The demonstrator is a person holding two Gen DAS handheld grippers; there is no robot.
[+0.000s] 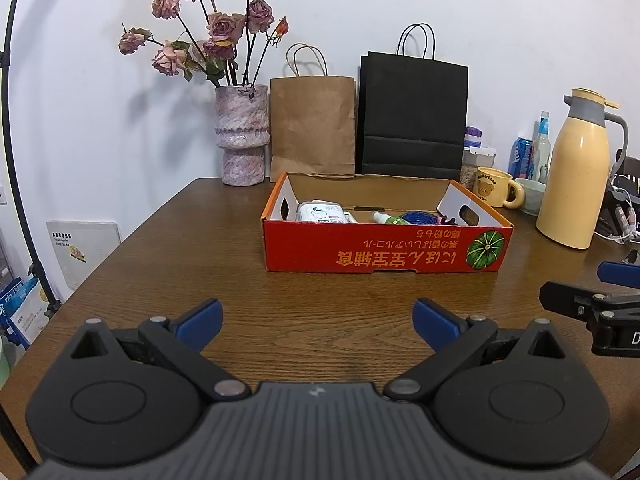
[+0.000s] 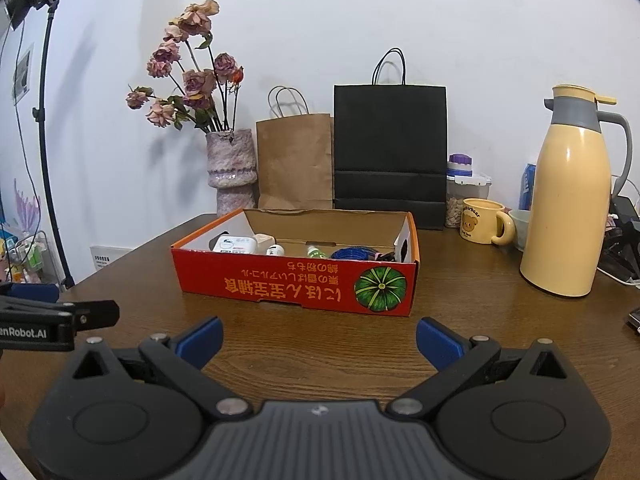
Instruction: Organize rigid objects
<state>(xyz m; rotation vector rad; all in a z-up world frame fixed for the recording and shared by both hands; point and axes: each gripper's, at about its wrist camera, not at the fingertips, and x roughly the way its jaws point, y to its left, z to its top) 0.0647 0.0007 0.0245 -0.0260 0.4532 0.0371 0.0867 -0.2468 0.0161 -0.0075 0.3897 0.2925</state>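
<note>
Wooden table (image 2: 320, 340) bare in the near half. Red cardboard box (image 2: 296, 284) mid-table, already holding white case (image 2: 234, 245), small white bottle (image 2: 276, 250), green-capped bottle (image 2: 316, 253), blue cable coil (image 2: 354, 254). Nothing loose visible nearby, so sorting looks mostly done. Left gripper (image 1: 318, 324) and right gripper (image 2: 319, 336) near edge, both spread, empty.
</note>
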